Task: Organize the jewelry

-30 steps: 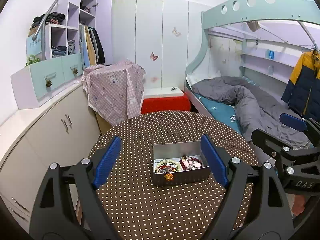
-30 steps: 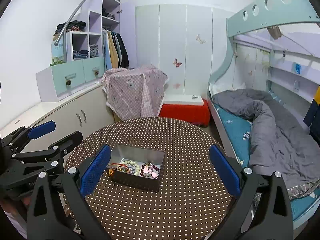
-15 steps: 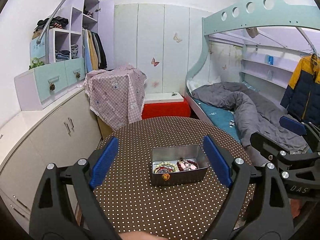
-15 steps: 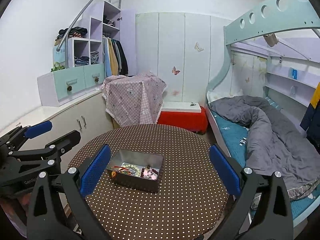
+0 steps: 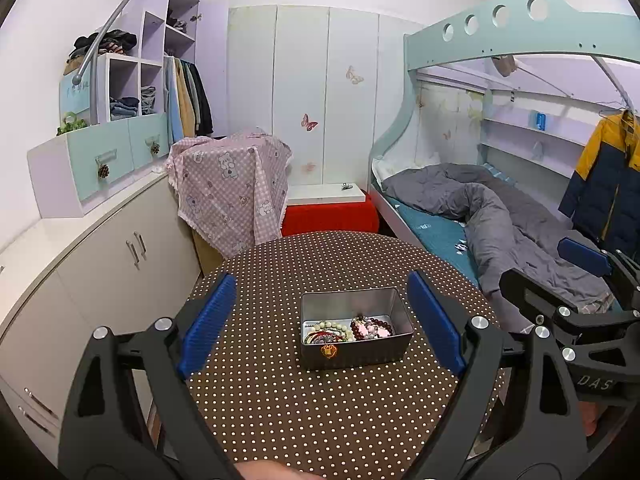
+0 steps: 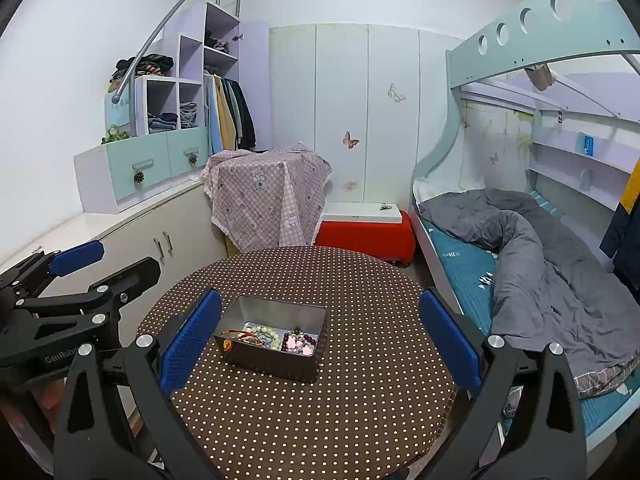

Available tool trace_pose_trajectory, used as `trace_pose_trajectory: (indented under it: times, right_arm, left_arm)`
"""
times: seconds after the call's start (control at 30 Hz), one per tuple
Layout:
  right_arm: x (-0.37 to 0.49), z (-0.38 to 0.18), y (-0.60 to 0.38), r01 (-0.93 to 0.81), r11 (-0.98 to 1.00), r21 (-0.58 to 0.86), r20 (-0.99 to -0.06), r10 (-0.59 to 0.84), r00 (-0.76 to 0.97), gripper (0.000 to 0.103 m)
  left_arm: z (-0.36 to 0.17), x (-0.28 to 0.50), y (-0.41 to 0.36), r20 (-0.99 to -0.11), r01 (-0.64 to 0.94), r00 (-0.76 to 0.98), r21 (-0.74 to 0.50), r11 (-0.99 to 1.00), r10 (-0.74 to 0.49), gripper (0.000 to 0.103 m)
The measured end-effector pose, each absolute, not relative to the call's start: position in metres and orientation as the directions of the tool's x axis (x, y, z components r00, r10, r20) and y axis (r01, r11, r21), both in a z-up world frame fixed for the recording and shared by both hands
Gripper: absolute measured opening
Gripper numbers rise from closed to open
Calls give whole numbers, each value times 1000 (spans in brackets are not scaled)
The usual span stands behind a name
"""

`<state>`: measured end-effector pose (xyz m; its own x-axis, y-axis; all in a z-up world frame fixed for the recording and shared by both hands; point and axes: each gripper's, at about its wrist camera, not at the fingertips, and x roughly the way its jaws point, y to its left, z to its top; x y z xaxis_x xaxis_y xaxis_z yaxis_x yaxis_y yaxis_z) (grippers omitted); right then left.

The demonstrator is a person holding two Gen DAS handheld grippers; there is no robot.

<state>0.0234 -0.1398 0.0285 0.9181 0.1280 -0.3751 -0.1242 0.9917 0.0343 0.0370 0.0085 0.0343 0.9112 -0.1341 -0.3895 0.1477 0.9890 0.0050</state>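
While I am holding both grippers above the dotted table [image 5: 320,420], my left gripper [image 5: 322,320] is standing released, its blue pads wide apart and gripping nothing. Ahead of its fingers and between them, the tin [image 5: 354,354] is sitting on the table with the beads [image 5: 348,329] lying inside. My right gripper [image 6: 320,340] is gaping too, empty, the tin lying just beyond its left finger [image 6: 190,340].

Left gripper [image 5: 322,322] slightly wider, seemingly.
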Motion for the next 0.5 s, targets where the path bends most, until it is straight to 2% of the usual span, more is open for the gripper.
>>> trace_pose_trajectory:
  times: [0.5]
  right_arm:
    - [22,28,-138,-124,992,37,-376,129,918,95]
  left_arm:
    - [35,36,9,-391,146,911,7,989,-132,87]
